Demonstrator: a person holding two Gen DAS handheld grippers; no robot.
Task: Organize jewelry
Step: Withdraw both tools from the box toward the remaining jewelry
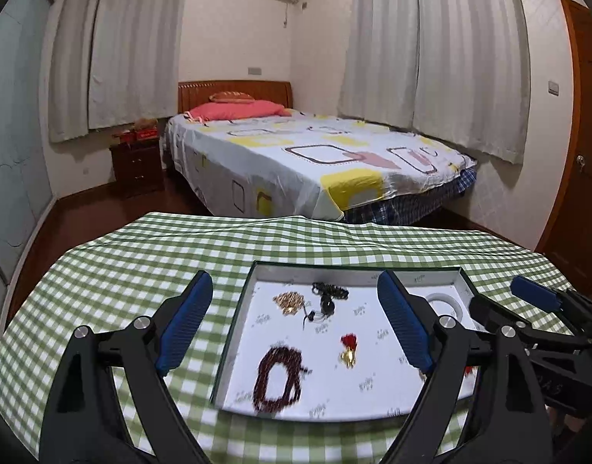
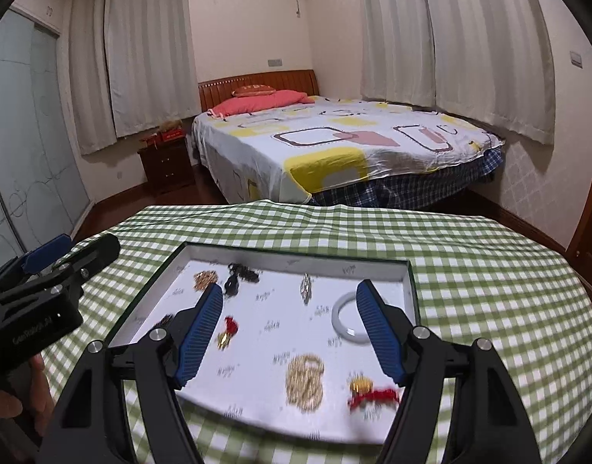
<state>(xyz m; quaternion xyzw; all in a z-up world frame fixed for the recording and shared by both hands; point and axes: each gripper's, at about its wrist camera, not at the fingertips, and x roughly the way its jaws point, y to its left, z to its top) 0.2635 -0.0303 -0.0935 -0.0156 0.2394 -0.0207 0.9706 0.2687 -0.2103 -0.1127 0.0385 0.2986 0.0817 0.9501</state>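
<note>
Jewelry, loose, lies in a shallow white-lined tray (image 1: pixel 234 332) on the green-checked counter (image 1: pixel 114 270). Contents: dark red bead bracelet (image 1: pixel 279 379) at the near left; gold chain cluster (image 1: pixel 290 301) and black bead piece (image 1: pixel 328 295) toward the far side; small gold charm with red tassel (image 1: pixel 348 350) mid-tray; white bangle (image 2: pixel 348 319) near the right wall; larger gold chain heap (image 2: pixel 305 381) and second red-tasselled gold charm (image 2: pixel 367 388) at the near right.

Left gripper (image 1: pixel 296 326) hovers level over the tray's left half, jaws spread wide, holding nothing. Right gripper (image 2: pixel 290 334) hovers over the right half, jaws likewise apart and unloaded, right finger (image 2: pixel 379 332) overlapping the bangle in view. Both point toward the bed (image 1: pixel 315 162) beyond the counter.
</note>
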